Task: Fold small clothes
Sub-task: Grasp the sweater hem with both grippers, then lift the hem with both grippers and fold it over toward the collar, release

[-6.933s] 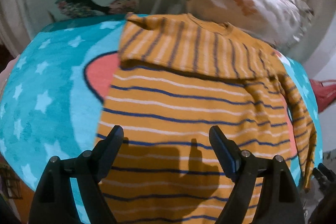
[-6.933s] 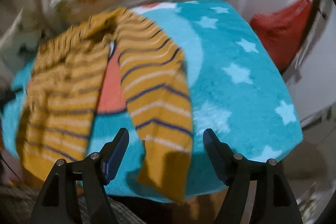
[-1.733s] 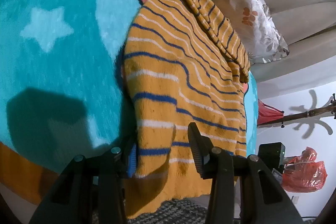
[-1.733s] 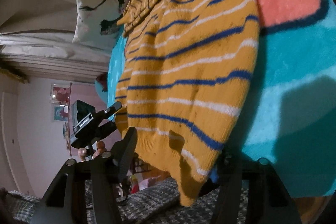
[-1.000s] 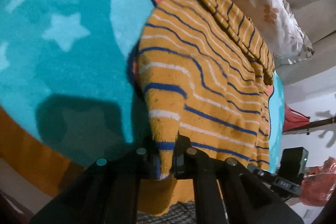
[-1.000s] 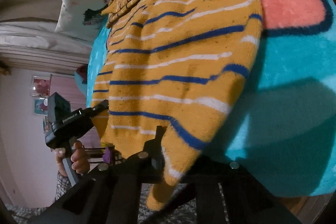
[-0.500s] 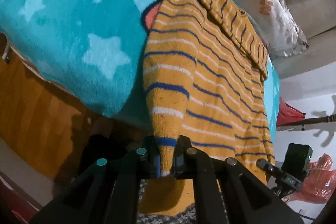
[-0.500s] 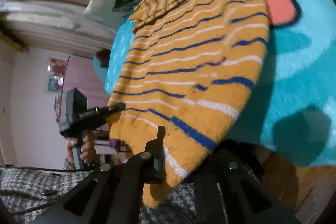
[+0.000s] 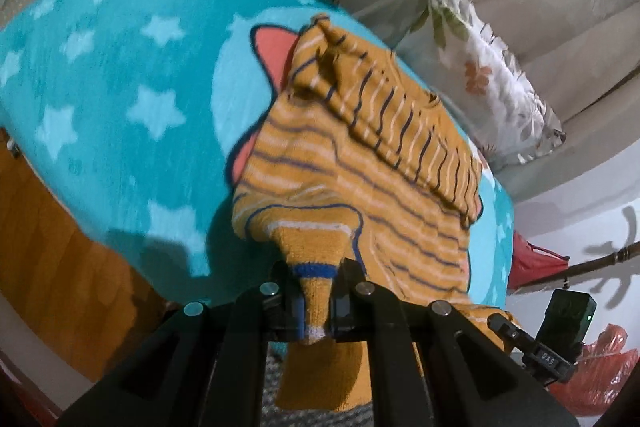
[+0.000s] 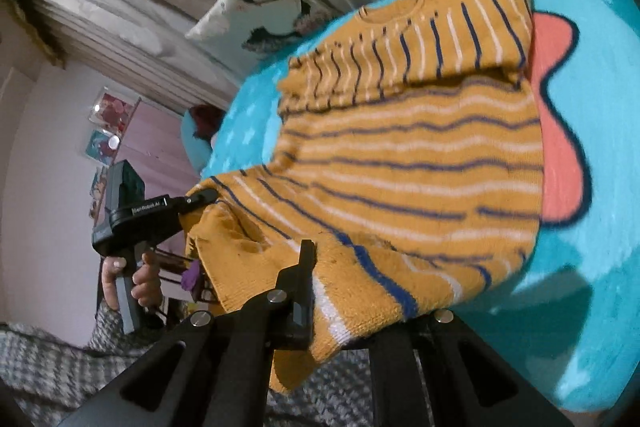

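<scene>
A small mustard-yellow sweater (image 9: 360, 171) with blue and white stripes lies on a turquoise star blanket (image 9: 100, 99), sleeves folded across its chest. My left gripper (image 9: 316, 301) is shut on the sweater's bottom left hem corner and holds it lifted off the blanket's front edge. My right gripper (image 10: 344, 311) is shut on the bottom right hem corner of the sweater (image 10: 408, 155), also lifted. The hem hangs between the two grippers. The left gripper also shows in the right wrist view (image 10: 200, 197).
Floral pillows (image 9: 484, 75) and a beige backrest lie behind the blanket (image 10: 592, 267). A red bag (image 9: 528, 263) and a wooden rack stand at the right. An orange-brown bed side (image 9: 60, 247) drops below the blanket's front edge.
Both grippers closed on the hem corners about a second ago and have since lifted and pulled the hem up and toward the collar; the lower part of the sweater now bunches.
</scene>
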A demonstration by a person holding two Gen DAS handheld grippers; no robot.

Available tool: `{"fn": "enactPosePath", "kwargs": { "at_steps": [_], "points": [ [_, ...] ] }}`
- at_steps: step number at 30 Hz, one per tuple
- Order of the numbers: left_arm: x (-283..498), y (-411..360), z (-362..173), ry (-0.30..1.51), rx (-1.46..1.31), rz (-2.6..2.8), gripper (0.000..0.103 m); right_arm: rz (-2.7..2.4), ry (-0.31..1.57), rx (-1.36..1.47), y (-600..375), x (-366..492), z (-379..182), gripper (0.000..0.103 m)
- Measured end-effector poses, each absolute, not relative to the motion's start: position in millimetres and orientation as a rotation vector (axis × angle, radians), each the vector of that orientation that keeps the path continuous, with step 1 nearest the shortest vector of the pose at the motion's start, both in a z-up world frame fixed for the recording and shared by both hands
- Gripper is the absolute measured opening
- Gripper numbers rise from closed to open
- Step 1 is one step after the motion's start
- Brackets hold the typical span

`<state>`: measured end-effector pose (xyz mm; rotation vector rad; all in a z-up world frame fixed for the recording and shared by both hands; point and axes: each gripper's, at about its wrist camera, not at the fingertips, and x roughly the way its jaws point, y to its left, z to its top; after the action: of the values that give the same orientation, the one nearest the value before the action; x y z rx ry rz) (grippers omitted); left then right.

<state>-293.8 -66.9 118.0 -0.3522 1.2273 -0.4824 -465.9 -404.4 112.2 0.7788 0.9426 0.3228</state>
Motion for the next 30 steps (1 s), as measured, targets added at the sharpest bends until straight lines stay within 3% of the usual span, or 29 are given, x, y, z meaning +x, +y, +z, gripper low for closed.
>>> {"fn": "enactPosePath", "kwargs": {
  "at_steps": [14,25,27,30],
  "points": [
    [-181.4,-151.5,116.6,1.224,-0.237,-0.536,0.007,0.184,0.835,0.922,-468.9,-383.5,130.3,0.007],
    [-64.7,-215.1,56.6,1.389,-0.336,-0.571,0.009,-0.003,0.802,1.206,-548.4,-291.2,74.8,0.011],
    [-49.1,-214.0,48.8,1.413,-0.410,-0.587,0.013,-0.029,0.785,1.281,-562.1,-281.5,59.9,0.017],
    [-29.3,-206.9,40.6,1.422,-0.577,-0.626,0.025,-0.072,0.742,1.335,-576.4,-270.3,49.3,0.039]
  ]
}}
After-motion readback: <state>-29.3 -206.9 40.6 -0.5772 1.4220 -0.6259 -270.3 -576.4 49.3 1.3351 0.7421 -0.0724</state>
